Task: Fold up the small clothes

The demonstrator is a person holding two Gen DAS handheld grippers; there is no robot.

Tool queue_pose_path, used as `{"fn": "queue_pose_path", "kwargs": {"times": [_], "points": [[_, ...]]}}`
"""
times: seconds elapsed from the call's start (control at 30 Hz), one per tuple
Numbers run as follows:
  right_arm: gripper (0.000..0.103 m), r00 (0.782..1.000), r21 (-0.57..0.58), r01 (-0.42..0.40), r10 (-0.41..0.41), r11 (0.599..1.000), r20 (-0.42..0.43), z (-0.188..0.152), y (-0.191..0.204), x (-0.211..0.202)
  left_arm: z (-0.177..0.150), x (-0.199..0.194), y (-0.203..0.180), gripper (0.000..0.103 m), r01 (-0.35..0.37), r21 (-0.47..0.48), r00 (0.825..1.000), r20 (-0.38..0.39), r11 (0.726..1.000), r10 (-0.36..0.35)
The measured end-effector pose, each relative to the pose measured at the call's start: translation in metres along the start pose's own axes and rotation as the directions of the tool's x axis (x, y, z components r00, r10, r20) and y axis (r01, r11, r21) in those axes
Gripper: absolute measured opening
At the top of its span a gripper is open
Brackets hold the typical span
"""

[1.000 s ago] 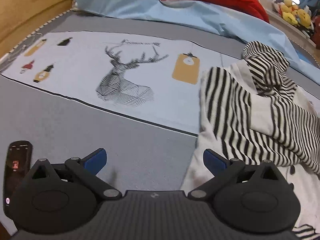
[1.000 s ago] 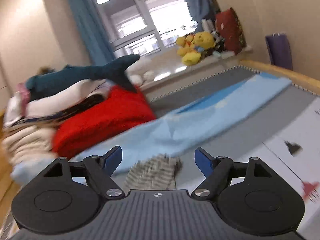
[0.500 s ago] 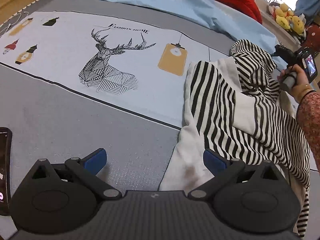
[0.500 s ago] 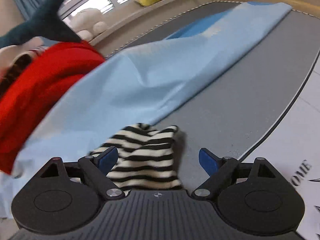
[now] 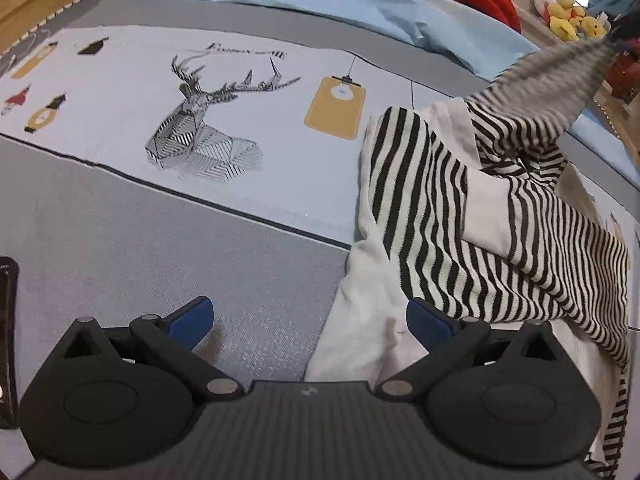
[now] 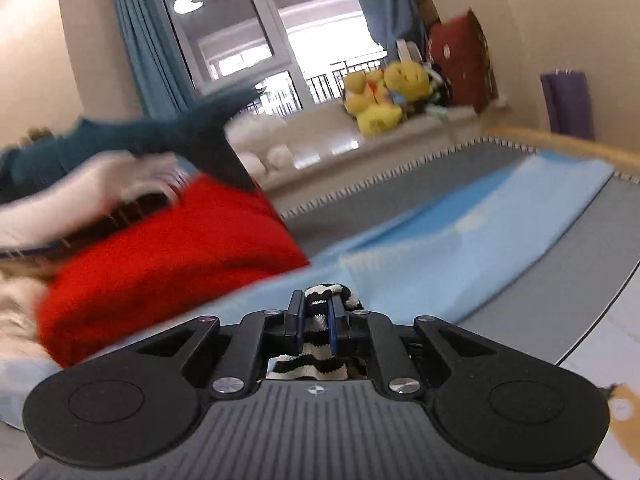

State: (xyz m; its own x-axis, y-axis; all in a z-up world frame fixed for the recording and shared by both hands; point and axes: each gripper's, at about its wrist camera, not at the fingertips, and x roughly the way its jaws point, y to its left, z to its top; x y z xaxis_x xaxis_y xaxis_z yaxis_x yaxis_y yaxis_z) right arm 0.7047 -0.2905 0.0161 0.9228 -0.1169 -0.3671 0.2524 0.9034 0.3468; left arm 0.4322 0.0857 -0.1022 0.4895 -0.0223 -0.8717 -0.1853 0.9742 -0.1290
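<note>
A black-and-white striped garment (image 5: 480, 220) with white panels lies crumpled on the right of the bed. One striped end (image 5: 560, 76) is stretched up toward the upper right, blurred. My left gripper (image 5: 310, 320) stands open low over the grey cover, and the garment's white edge (image 5: 360, 328) lies between its blue fingertips, nearer the right one. In the right wrist view my right gripper (image 6: 316, 308) has its jaws closing, and their pads pinch a bunch of the striped cloth (image 6: 320, 300) held up off the bed.
The bedcover carries a deer print (image 5: 200, 120) and a tan tag print (image 5: 336, 108). A light blue sheet (image 5: 360, 4) and a red blanket (image 6: 168, 268) lie at the back. A dark phone (image 5: 6, 340) sits at the left edge. Yellow plush toys (image 6: 384, 96) line the windowsill.
The right gripper's jaws went from wide apart to pinched on the striped cloth and lifted it. In the left view a striped end now stretches up to the right.
</note>
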Motion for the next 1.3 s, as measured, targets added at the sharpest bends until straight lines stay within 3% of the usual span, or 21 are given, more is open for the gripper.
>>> {"fn": "queue_pose_path", "kwargs": {"times": [0.07,0.13,0.2,0.27,0.37,0.43,0.47,0.53,0.57,0.6,0.63,0.7,0.8,0.9,1.0,1.1,1.17,1.2,1.23,1.3], "points": [[0.012,1.0,0.013,-0.02,0.02,1.0,-0.008,0.023,0.018,-0.049,0.0,-0.003,0.003,0.103,0.011,-0.021,1.0,0.002,1.0,-0.011],[0.012,0.995,0.042,-0.092,0.093,0.995,-0.024,0.035,0.026,-0.112,0.001,-0.007,0.006,0.103,0.005,-0.039,1.0,0.026,0.999,-0.004],[0.012,0.989,0.037,-0.146,0.147,0.989,-0.03,0.031,0.035,-0.172,0.001,-0.013,0.009,0.103,-0.011,-0.059,0.998,0.057,0.998,0.015],[0.012,0.98,0.02,-0.195,0.195,0.981,-0.022,0.008,0.035,-0.235,0.003,-0.016,0.012,0.103,-0.024,-0.077,0.997,0.074,0.997,0.029],[0.018,0.974,-0.009,-0.226,0.225,0.974,-0.026,-0.064,0.003,-0.31,0.003,-0.015,0.015,0.103,-0.014,-0.106,0.998,0.063,0.994,0.021],[0.025,0.976,-0.015,-0.177,0.174,0.984,-0.13,-0.124,-0.026,-0.335,0.0,-0.016,0.016,0.103,-0.001,-0.122,0.999,0.053,0.992,0.007],[0.029,0.965,-0.023,-0.142,0.133,0.99,-0.226,-0.157,-0.039,-0.341,-0.001,-0.017,0.016,0.103,0.005,-0.129,0.999,0.054,0.992,0.002],[0.035,0.901,-0.019,-0.087,0.071,0.996,-0.428,-0.218,-0.069,-0.347,-0.005,-0.021,0.014,0.103,0.011,-0.126,0.998,0.065,0.992,-0.003],[0.035,0.855,-0.009,-0.058,0.045,0.998,-0.517,-0.243,-0.086,-0.351,-0.007,-0.024,0.013,0.103,0.016,-0.118,0.997,0.072,0.993,-0.007],[0.037,0.83,0.012,-0.019,0.022,1.0,-0.558,-0.257,-0.1,-0.356,-0.01,-0.026,0.012,0.103,0.019,-0.109,0.997,0.079,0.994,-0.011],[0.039,0.821,0.051,0.019,0.014,0.999,-0.571,-0.264,-0.114,-0.362,-0.013,-0.028,0.01,0.103,0.021,-0.097,0.996,0.085,0.995,-0.012],[0.045,0.835,0.098,0.041,0.02,0.994,-0.55,-0.256,-0.127,-0.372,-0.019,-0.031,0.007,0.103,0.018,-0.071,0.996,0.091,0.997,-0.011],[0.049,0.91,0.083,-0.014,0.047,0.996,-0.411,-0.211,-0.123,-0.372,-0.024,-0.03,0.005,0.103,0.001,-0.034,0.996,0.093,0.999,0.002],[0.049,0.953,-0.018,-0.119,0.109,0.993,-0.281,-0.173,-0.096,-0.349,-0.023,-0.027,0.006,0.103,-0.023,-0.03,0.995,0.096,0.999,0.026],[0.042,0.936,-0.109,-0.216,0.175,0.97,-0.305,-0.167,-0.073,-0.309,-0.017,-0.024,0.01,0.103,-0.021,-0.059,0.996,0.09,0.998,0.026],[0.04,0.91,-0.191,-0.17,0.079,0.967,-0.407,-0.205,-0.062,-0.266,-0.011,-0.022,0.009,0.103,-0.01,-0.065,0.996,0.085,0.998,0.016],[0.036,0.845,-0.22,-0.113,-0.023,0.969,-0.535,-0.246,-0.07,-0.236,-0.009,-0.021,0.005,0.103,-0.007,-0.067,0.996,0.085,0.998,0.013],[0.033,0.847,-0.238,-0.111,-0.034,0.965,-0.531,-0.26,-0.074,-0.23,-0.009,-0.02,0.004,0.103,-0.005,-0.066,0.997,0.081,0.998,0.01],[0.033,0.881,-0.286,-0.135,-0.017,0.949,-0.473,-0.262,-0.071,-0.238,-0.009,-0.02,0.003,0.103,0.001,-0.064,0.997,0.075,0.998,0.004],[0.035,0.875,-0.335,-0.155,-0.028,0.929,-0.483,-0.253,-0.067,-0.251,-0.01,-0.021,0.0,0.103,0.021,-0.052,0.997,0.077,0.998,-0.017]]}}
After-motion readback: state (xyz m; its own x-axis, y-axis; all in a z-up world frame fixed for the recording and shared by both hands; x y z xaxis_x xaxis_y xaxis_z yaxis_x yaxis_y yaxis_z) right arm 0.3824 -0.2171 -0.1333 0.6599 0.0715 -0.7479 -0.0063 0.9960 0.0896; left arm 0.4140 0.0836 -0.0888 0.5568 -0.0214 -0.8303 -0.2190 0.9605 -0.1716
